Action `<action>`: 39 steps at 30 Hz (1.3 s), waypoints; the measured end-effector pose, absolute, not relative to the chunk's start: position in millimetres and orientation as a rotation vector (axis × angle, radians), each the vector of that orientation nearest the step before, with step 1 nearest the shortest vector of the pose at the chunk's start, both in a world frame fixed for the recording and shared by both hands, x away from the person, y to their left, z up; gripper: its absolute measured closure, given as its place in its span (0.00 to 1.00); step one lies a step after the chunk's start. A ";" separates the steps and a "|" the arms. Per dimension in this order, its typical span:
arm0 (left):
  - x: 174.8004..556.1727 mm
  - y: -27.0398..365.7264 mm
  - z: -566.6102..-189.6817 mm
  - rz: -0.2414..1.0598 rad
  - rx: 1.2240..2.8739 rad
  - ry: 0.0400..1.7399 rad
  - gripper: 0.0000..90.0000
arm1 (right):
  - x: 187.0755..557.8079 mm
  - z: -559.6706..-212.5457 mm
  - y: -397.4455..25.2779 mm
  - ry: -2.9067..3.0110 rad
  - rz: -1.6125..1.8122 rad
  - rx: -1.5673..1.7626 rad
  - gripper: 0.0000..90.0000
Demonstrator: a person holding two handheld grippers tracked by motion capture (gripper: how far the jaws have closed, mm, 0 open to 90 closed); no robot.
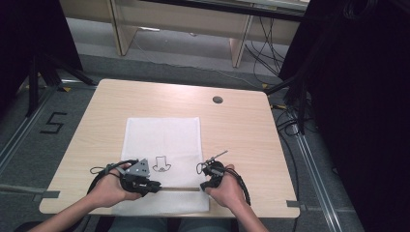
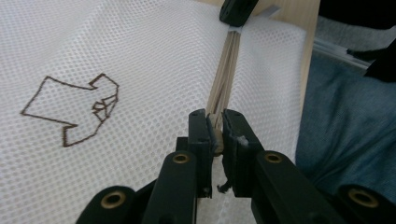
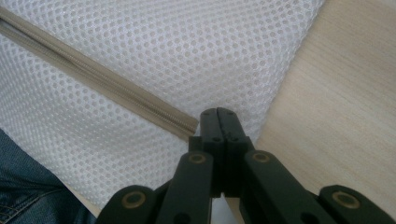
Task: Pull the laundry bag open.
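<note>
A white mesh bag point(image 1: 162, 135) lies flat on the table, with a brown outline drawing point(image 1: 162, 164) printed on it. A beige zipper point(image 1: 179, 189) runs across its near end. My left gripper point(image 1: 155, 185) is at the zipper's left end. In the left gripper view the left gripper point(image 2: 215, 122) is shut on the small zipper pull point(image 2: 215, 135), and the zipper point(image 2: 226, 70) stretches away to the right gripper point(image 2: 236, 11). My right gripper point(image 1: 203, 186) is at the zipper's right end. In the right gripper view the right gripper point(image 3: 218, 114) pinches the mesh point(image 3: 187, 46) just past the zipper's end point(image 3: 187, 126).
The wooden table point(image 1: 241, 130) has a round cable hole point(image 1: 217, 100) at the back right. Its front edge lies just behind the bag, and the person's jeans point(image 2: 345, 130) are below it. Black stands and cables point(image 1: 295, 96) flank the table.
</note>
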State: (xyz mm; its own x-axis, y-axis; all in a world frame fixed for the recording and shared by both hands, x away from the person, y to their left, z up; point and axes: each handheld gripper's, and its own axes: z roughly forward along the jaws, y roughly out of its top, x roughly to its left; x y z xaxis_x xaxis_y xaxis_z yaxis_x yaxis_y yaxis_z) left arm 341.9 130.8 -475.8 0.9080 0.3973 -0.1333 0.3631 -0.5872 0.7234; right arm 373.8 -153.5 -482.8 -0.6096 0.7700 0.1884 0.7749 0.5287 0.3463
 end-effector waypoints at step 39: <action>344.2 249.2 -481.6 0.112 2.291 0.842 0.91 | 374.2 -478.7 -160.5 -2.695 -0.528 -1.537 1.00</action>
State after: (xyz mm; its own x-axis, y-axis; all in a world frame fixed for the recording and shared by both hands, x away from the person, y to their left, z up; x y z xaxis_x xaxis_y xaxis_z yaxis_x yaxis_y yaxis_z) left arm 344.2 249.2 -481.6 0.7864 0.6004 -0.1457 0.5413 -0.5560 0.6308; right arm 374.2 -160.5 -478.7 -0.5229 0.8374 0.1592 0.8356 0.4667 0.2897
